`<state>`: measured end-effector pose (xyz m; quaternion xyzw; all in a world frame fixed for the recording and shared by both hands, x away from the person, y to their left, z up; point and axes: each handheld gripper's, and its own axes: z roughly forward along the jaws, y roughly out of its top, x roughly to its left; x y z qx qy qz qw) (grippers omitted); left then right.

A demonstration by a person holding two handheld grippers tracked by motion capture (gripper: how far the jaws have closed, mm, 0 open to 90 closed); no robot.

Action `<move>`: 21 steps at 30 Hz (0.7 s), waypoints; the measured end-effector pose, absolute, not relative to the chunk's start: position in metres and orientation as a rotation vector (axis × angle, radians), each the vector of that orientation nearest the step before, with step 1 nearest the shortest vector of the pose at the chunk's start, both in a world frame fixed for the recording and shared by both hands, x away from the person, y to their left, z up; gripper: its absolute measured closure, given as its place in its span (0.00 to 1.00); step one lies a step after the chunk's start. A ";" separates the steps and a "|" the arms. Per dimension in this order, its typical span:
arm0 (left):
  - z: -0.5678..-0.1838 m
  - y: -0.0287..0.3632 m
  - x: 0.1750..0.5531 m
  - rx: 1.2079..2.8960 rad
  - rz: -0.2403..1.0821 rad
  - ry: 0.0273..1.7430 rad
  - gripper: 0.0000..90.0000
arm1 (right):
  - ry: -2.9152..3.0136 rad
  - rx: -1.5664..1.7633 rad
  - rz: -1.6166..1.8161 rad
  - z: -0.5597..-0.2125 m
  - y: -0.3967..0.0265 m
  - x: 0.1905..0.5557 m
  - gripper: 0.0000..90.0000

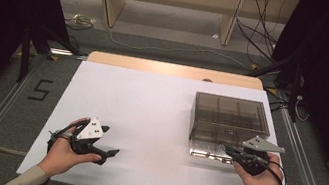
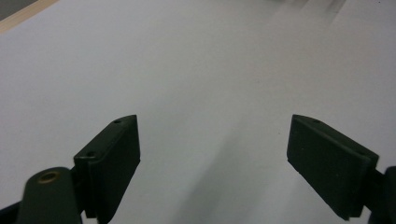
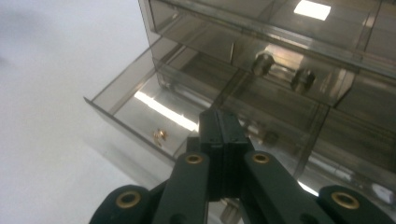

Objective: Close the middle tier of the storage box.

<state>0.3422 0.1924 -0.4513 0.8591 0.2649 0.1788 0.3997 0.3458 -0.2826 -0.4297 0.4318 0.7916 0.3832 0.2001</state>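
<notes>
- The right gripper (image 1: 232, 151) is sitting at the front face of the smoky clear drawer cabinet (image 1: 229, 117), its jaws pressed fully together; from the right gripper view they appear pinched at the front of a drawer, though what exactly they are clamping I cannot tell.
- The lowest drawer (image 3: 140, 105) is standing pulled out in front of the cabinet, with a small brass-coloured piece (image 3: 160, 135) lying inside it near its front wall.
- The left gripper (image 1: 103, 139) is resting well left of the cabinet over the bare white table (image 1: 138, 113), jaws spread wide with nothing between them.
- Risk, as I judge it: the cabinet looks light and nobody is bracing it, so a further pull may drag the whole cabinet forward rather than slide the drawer.
- A thin pinch may also slip off, jerking the hand back.
- Pulling too far could bring the drawer out completely and spill the small piece.
- Room: the cabinet is standing near the table's right edge, so space on its right is tight; in front of it and all to its left the surface is lying open.
</notes>
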 end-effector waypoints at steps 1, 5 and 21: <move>-0.451 0.193 0.342 2.173 0.452 0.669 0.19 | 2.214 1.206 1.066 -0.430 -0.283 0.345 1.00; -0.451 0.194 0.341 2.168 0.454 0.669 0.19 | 2.218 1.219 1.040 -0.429 -0.286 0.341 1.00; -0.451 0.192 0.342 2.169 0.450 0.667 0.19 | 2.256 1.260 0.956 -0.435 -0.301 0.328 1.00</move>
